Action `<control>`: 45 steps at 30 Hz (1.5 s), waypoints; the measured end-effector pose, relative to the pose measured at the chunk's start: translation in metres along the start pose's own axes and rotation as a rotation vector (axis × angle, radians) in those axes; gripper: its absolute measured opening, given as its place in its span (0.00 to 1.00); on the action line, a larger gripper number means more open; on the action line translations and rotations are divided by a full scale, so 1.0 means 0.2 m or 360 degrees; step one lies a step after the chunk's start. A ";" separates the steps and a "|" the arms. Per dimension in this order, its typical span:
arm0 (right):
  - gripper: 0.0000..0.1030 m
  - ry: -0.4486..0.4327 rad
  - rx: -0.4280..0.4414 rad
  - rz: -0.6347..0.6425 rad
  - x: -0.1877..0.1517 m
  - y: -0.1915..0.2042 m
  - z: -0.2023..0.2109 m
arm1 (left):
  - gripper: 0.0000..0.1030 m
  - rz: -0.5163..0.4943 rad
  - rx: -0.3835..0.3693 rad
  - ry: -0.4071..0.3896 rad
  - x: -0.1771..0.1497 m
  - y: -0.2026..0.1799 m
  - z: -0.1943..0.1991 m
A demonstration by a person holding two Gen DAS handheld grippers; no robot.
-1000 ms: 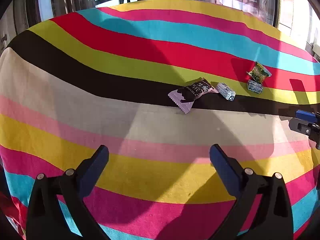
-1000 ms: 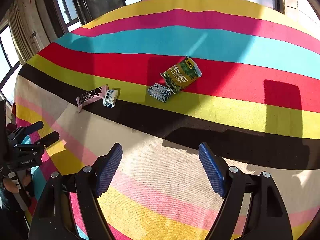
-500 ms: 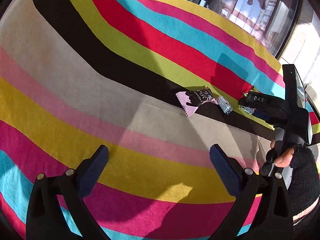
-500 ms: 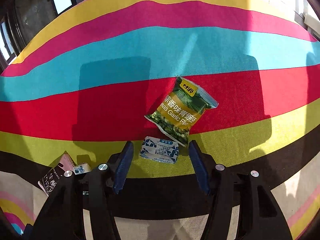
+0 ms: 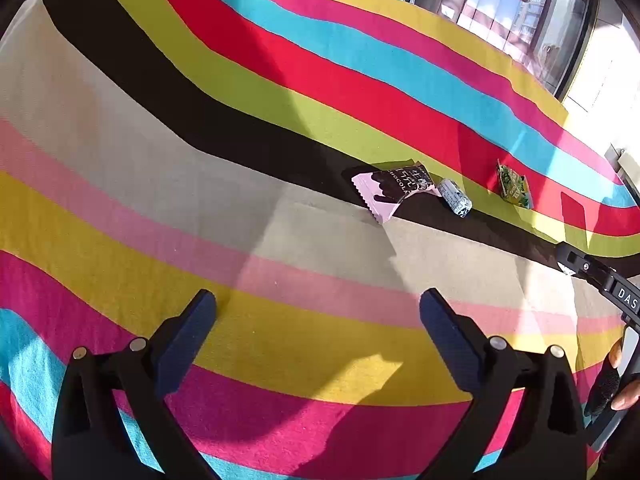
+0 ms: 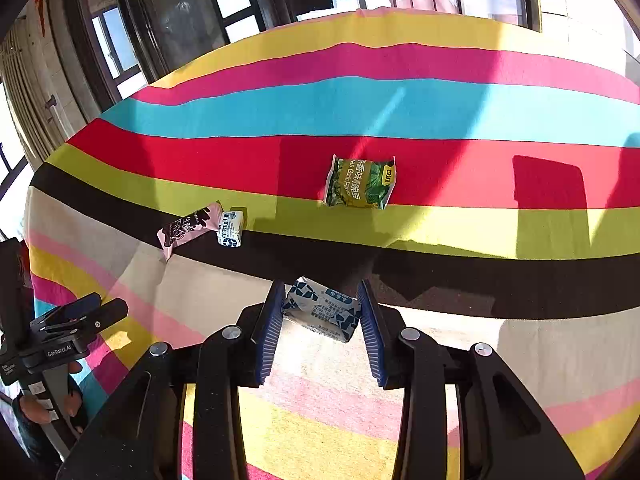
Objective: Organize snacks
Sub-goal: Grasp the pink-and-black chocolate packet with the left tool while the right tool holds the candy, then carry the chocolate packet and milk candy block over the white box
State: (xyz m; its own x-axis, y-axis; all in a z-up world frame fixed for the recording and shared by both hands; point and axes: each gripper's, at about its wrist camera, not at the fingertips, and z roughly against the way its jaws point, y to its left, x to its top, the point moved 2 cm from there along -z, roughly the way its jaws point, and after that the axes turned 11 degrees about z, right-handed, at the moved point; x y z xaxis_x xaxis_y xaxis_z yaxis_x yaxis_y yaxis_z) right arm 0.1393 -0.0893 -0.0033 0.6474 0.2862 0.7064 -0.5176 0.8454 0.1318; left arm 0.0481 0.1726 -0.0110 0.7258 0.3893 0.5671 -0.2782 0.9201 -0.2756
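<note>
My right gripper has just closed on the blue-and-white candy packet, lifted off the striped worktop. Next: carry it beside the matching candy. Left gripper wide, empty.

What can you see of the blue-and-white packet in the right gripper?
The blue-and-white packet is a small pillow-shaped wrapper, glossy like plastic film, white with dark blue angular patches, a blue label and fine print too small to read. It sits tilted between the right gripper, whose jaws have just been closing and now press on both its ends. It looks lifted off the striped cloth; nothing else touches it.
</note>
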 end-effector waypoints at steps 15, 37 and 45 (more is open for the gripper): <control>0.36 -0.0071 0.0211 -0.0079 -0.11 -0.03 0.07 | 0.98 -0.0681 0.0012 0.0027 0.30 -0.28 -0.21; 0.37 -0.0083 0.0204 -0.0104 -0.14 -0.03 0.07 | 0.26 -0.0571 -0.0128 0.0006 -0.12 -0.35 0.07; 0.37 -0.0090 0.0196 -0.0122 -0.14 -0.04 0.08 | 0.50 -0.0516 -0.0171 0.0083 -0.15 -0.44 0.00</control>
State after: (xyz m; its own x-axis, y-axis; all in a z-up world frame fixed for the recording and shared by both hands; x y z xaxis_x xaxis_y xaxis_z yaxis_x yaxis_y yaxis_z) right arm 0.1163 -0.1107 -0.0131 0.6570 0.1943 0.7284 -0.5346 0.8013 0.2686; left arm 0.0518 0.0807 -0.0041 0.7977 0.0720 0.5987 0.0382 0.9848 -0.1693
